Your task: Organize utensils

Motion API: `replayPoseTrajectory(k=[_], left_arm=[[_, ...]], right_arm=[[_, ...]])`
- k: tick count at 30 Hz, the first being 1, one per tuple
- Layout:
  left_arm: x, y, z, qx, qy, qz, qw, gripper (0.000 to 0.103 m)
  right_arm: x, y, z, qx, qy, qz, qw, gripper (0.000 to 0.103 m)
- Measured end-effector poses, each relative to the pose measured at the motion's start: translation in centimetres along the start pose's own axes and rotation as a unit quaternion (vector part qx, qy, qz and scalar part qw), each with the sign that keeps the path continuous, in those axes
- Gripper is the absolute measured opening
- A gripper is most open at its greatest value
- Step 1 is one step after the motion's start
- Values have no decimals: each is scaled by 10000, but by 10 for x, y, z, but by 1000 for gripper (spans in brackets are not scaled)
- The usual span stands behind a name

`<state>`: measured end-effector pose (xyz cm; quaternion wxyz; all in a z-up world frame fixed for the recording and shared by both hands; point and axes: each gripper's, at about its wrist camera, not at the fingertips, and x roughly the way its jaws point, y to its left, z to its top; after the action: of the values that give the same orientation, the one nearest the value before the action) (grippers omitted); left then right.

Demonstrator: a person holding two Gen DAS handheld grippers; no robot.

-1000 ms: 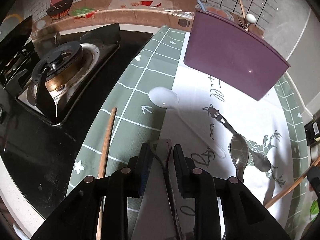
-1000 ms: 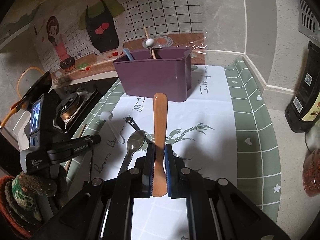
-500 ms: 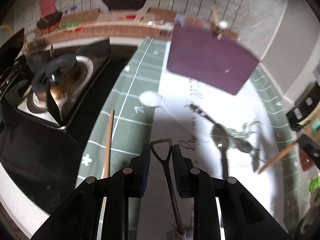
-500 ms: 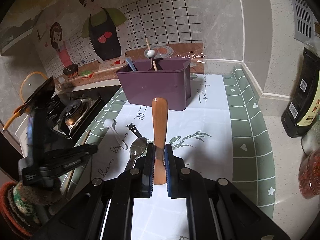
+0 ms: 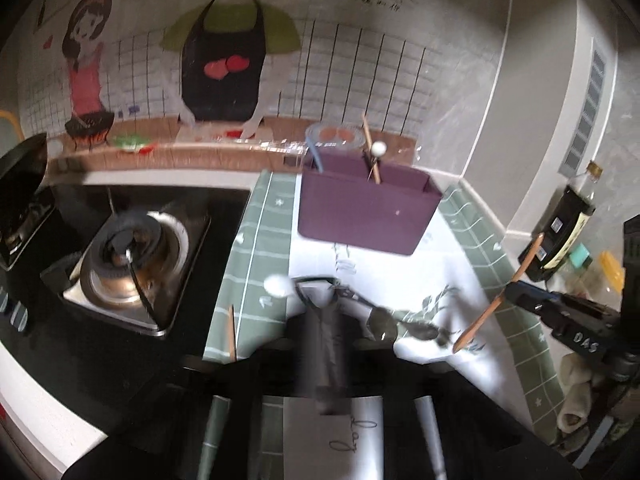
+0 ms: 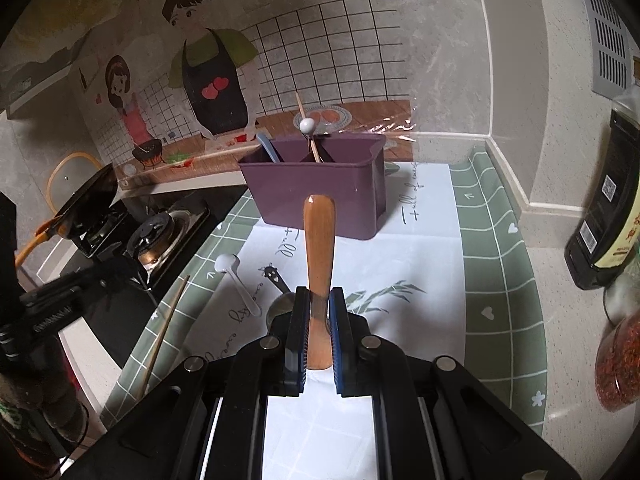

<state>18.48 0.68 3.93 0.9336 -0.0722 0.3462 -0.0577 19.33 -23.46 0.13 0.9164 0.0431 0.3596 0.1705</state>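
Left tool (image 5: 320, 344) lifted, blurred, grip unclear; right tool (image 6: 319, 320) clamps wooden spoon (image 6: 319, 248) facing purple caddy (image 6: 320, 196)

The picture is blurred by motion. A purple plastic utensil box (image 5: 368, 210) stands on a green-and-white checked mat (image 5: 256, 264). In the box stand a blue handle (image 5: 316, 157), a thin wooden stick (image 5: 370, 148) and a white round-headed utensil (image 5: 378, 149). In front of the box lie a small white plastic spoon (image 5: 277, 286) and 2 metal spoons (image 5: 404, 324). Left of the box is a gas burner (image 5: 124, 258). The left gripper (image 5: 323, 344) appears closed on a dark metal utensil (image 5: 316, 300). Right of the box, the right gripper (image 5: 516, 294) clamps a wooden spoon (image 5: 500, 296).
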Motion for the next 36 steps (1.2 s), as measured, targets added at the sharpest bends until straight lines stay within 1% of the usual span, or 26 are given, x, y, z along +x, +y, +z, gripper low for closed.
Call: replayPoseTrajectory(k=[4,5,8,10,12,14,16,17,18,19,20,21,23,26,28,30,31,32,34,35,36], left_arm=[[-5,-1,20,101,-219,2,9997,0],[-4,-1,23,87,-229,9,9997,0],[5,8,30,-90,-92,5,9999,0],[19,18,28,-227,154,21,9996,1],[40,30,20,-513,490,-43,9975,2],[63,41,8,-768,909,-165,9928,2],[79,45,-7,-912,1216,-259,9880,4],[85,45,-14,-906,1346,-286,9863,6],[91,44,-20,-869,1460,-285,9850,14],[99,43,-23,-823,1609,-274,9831,28],[109,43,-25,-815,1715,-213,9816,34],[113,45,-26,-830,1735,-129,9812,41],[121,46,-26,-923,1717,22,9808,41],[124,45,-25,-915,1770,-10,9800,41],[110,41,-29,-678,1793,-219,9812,41],[87,25,-41,-281,1701,-352,9844,41],[76,16,-53,-176,1661,-392,9852,41],[70,11,-62,-221,1655,-421,9851,41],[64,6,-76,-467,1629,-483,9844,41],[63,2,-85,-631,1554,-388,9851,41],[63,0,-89,-689,1480,-276,9862,42]], right_arm=[[-5,0,13,20,-195,-14,9998,9],[-6,0,17,7,-226,-14,9997,9],[-6,-1,27,-63,-236,-48,9997,9],[-2,-3,28,-104,-136,-107,9998,9],[1,-6,25,-112,-41,-123,9999,9],[8,-12,20,-76,46,-157,9998,9],[14,-17,16,21,148,-154,9998,9],[16,-19,13,49,180,-150,9997,9],[19,-21,11,69,221,-152,9996,9],[22,-21,9,66,264,-156,9995,9],[24,-21,8,57,287,-160,9994,9],[26,-21,7,42,315,-161,9994,9],[29,-20,5,17,330,-164,9993,9],[32,-16,5,-7,351,-180,9992,9],[30,-15,2,-38,351,-205,9992,9],[27,-15,-1,-64,356,-167,9992,9],[27,-16,-2,-74,361,-168,9992,9],[26,-16,-4,-74,359,-189,9992,9],[25,-19,-5,-11,339,-200,9992,9],[24,-20,-5,20,334,-192,9993,9],[23,-20,-6,36,326,-189,9993,9]])
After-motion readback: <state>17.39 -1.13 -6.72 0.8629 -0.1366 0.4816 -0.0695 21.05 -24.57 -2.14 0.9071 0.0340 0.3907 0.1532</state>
